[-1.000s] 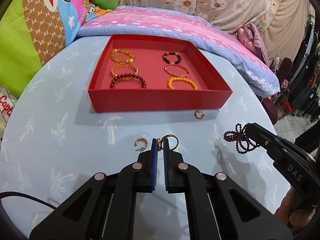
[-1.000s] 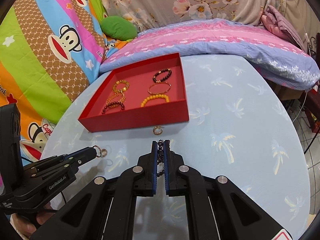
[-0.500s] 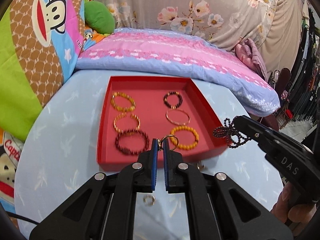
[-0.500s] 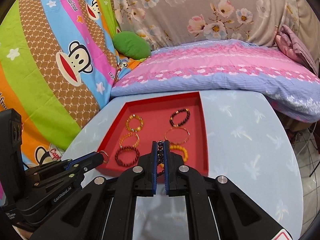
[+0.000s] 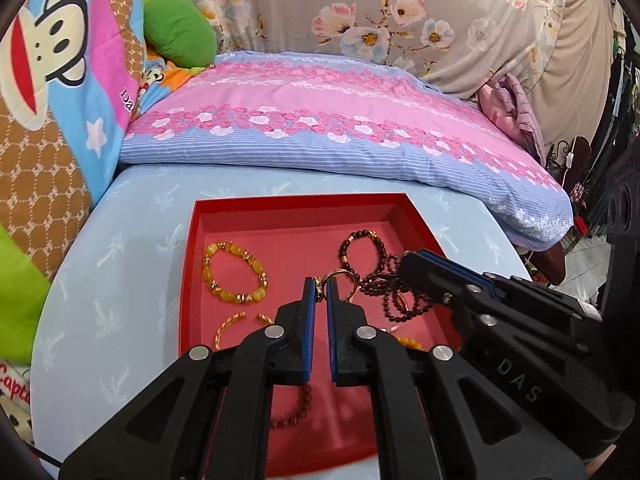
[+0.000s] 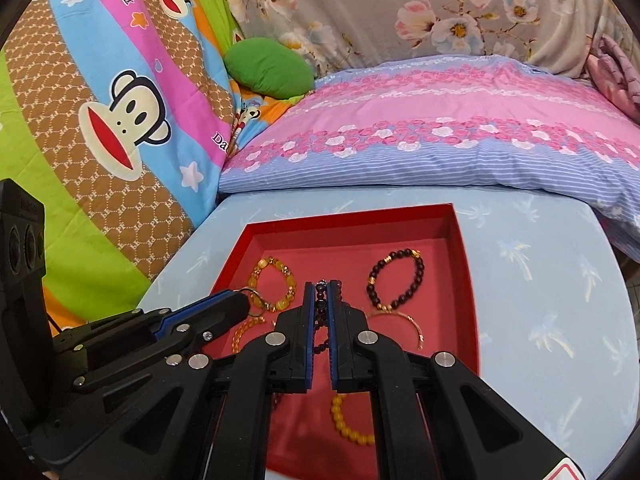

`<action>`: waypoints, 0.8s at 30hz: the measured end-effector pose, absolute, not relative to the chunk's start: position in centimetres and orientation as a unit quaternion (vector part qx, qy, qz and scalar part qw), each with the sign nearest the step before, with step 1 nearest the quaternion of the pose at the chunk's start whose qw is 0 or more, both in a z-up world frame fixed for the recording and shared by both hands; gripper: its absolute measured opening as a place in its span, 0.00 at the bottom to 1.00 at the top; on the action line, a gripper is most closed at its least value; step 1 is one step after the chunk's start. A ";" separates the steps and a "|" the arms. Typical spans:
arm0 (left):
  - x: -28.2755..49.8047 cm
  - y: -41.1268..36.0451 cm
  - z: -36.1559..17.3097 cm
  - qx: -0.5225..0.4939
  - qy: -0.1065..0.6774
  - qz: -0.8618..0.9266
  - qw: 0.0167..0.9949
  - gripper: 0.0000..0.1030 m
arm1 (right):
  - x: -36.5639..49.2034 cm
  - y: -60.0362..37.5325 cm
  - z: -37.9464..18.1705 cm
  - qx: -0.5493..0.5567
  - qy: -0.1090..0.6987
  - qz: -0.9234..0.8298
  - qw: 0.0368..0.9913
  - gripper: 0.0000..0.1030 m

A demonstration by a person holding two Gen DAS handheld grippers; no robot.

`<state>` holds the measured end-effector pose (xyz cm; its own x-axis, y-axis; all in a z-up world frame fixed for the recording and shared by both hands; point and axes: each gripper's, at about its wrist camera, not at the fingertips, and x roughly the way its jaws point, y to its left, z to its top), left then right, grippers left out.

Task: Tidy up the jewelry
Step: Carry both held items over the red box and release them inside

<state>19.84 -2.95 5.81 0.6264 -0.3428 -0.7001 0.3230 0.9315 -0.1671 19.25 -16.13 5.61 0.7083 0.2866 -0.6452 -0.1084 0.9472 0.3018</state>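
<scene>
A red tray lies on the light blue table and holds several bracelets. My left gripper is shut on a gold ring and holds it over the tray's middle; it also shows in the right wrist view. My right gripper is shut on a dark beaded bracelet above the tray. In the left wrist view that gripper holds the looped dark beaded bracelet just right of the ring.
In the tray lie a yellow beaded bracelet, a dark beaded bracelet, a thin gold bangle and a yellow bead string. A pink and blue pillow lies behind the table. Cartoon cushions stand at the left.
Both grippers have risen from the table in front of the tray and moved forward over it, each still holding its piece. The loose earrings on the table have dropped out of view.
</scene>
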 end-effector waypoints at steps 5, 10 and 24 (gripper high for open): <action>22.5 -3.1 4.1 -0.022 0.413 -0.185 0.891 0.05 | 21.7 -16.1 4.2 0.135 0.385 0.110 0.906 0.06; 23.5 -3.0 2.8 -0.024 0.425 -0.184 0.886 0.05 | 23.1 -16.1 2.8 0.146 0.402 0.112 0.897 0.06; 23.0 -2.4 2.3 -0.023 0.421 -0.161 0.892 0.20 | 22.4 -16.0 2.7 0.132 0.396 0.102 0.903 0.10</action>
<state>23.05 -2.37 2.33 0.5940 -0.3058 -0.7441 0.2674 0.9474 -0.1758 22.43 -16.04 2.66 0.6650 0.2893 -0.6886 -0.0794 0.9441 0.3199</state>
